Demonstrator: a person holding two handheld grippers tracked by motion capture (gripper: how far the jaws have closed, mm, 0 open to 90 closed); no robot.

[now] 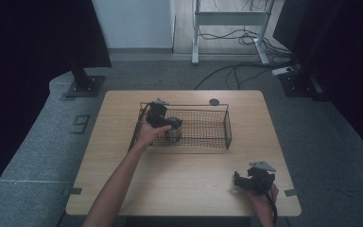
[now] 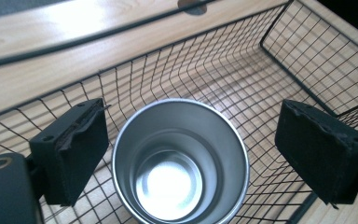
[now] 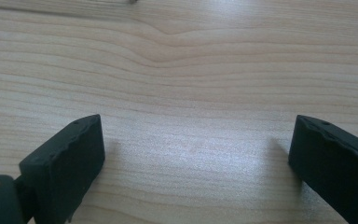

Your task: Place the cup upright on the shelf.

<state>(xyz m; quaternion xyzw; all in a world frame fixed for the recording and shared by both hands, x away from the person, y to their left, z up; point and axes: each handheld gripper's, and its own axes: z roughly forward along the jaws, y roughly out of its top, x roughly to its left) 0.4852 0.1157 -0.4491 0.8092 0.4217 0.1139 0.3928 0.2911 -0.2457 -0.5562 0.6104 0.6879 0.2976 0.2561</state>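
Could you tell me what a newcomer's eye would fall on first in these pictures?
Most likely the shiny metal cup, standing upright and empty inside the black wire basket in the middle of the wooden table. The left gripper hangs over it with its jaws spread wide on either side, not touching. The right gripper sits apart near the table's front right corner, also open above bare wood.
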